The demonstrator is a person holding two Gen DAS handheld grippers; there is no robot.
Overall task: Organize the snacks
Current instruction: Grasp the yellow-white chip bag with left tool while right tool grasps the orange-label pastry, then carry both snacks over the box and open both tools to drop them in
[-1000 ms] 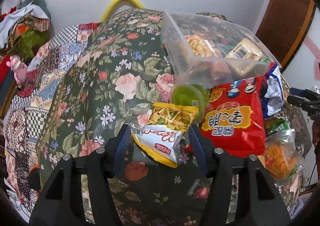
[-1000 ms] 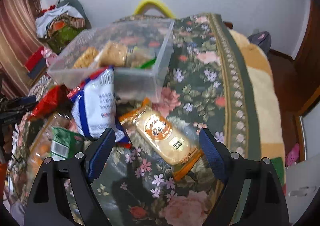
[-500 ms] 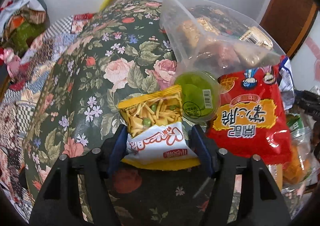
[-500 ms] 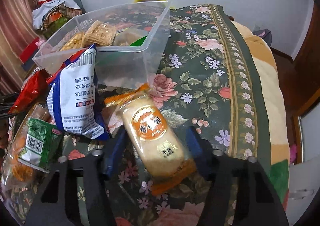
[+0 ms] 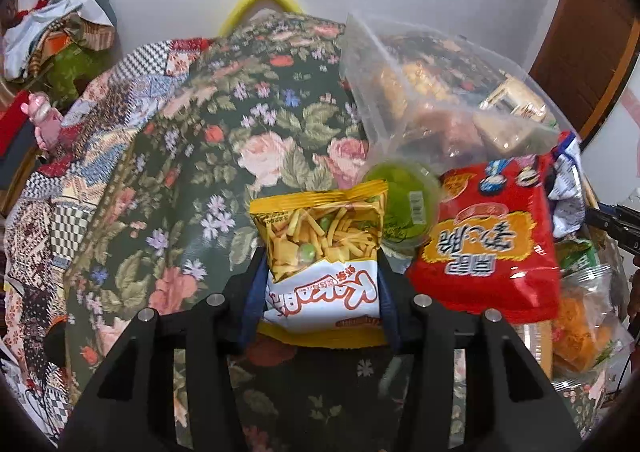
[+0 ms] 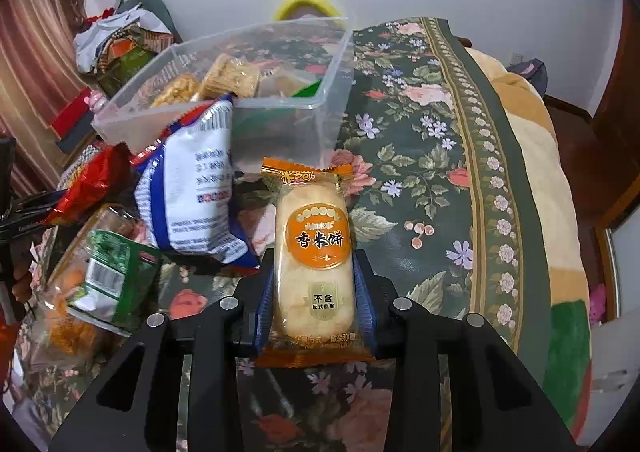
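My left gripper (image 5: 320,264) has its jaws closing on a yellow and white snack bag (image 5: 320,228); both blue pads press its sides, just above the floral cloth. My right gripper (image 6: 314,264) is shut on an orange rice cracker pack (image 6: 316,220), which stands lengthwise between its fingers. A clear plastic bin (image 5: 360,64) holding several packs stands just behind both, and shows in the right wrist view as the clear plastic bin (image 6: 280,132).
A red noodle bag (image 5: 488,244) and a green jelly cup (image 5: 400,200) lie right of the yellow bag. A blue and white bag (image 6: 196,188), a green pack (image 6: 112,276) and orange snacks (image 5: 580,316) lie between the grippers. The floral cloth (image 6: 420,172) stretches to the right.
Both grippers closed in. The left pads came onto the yellow bag's sides. The right jaws went from wide apart to gripping the rice cracker pack, which turned straight between them.
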